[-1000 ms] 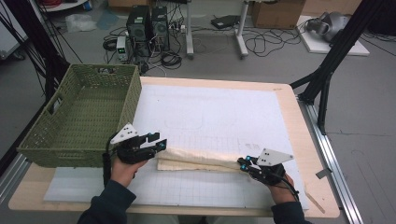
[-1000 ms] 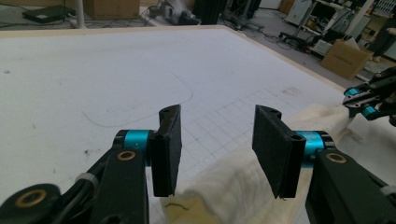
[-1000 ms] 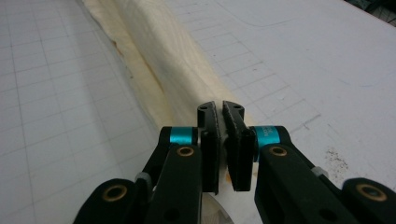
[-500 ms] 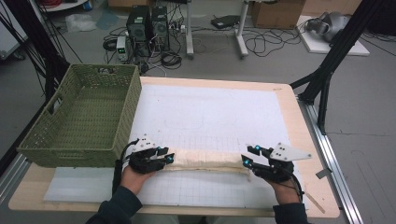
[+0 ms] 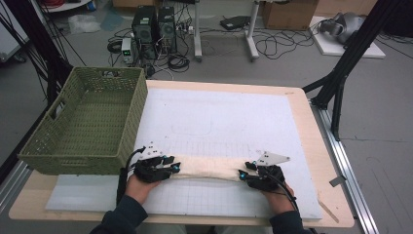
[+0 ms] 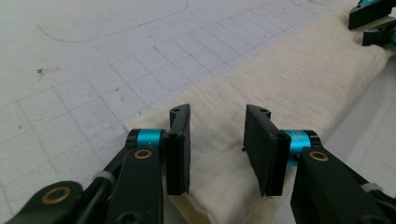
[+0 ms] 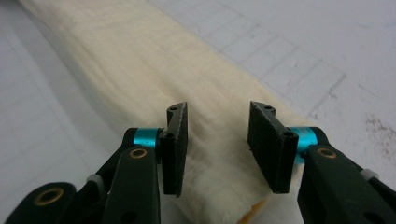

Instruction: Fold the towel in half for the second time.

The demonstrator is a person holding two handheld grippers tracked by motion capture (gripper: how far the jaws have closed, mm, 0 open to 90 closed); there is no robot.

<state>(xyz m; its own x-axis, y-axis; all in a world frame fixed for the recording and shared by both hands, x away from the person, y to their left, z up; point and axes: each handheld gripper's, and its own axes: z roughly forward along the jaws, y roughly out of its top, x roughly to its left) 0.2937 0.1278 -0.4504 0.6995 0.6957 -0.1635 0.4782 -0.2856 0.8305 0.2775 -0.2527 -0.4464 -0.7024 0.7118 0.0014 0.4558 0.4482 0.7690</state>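
Note:
A cream cloth, folded into a long narrow band, lies flat on the white gridded mat near the front edge. My left gripper sits low at its left end. In the left gripper view the jaws stand apart over the cloth after narrowing a little, and the pads do not press it. My right gripper is at the right end. Its jaws opened from shut and have just been closing a little. They stand apart with the cloth between them, ungripped.
A green woven basket stands at the table's left, close behind my left hand. The right gripper's tips show at the cloth's far end in the left gripper view. Computers and cables lie on the floor beyond the table.
Both hands have come down onto the ends of the cloth. The right gripper's jaws went from shut to apart. The cloth now lies flatter and straighter.

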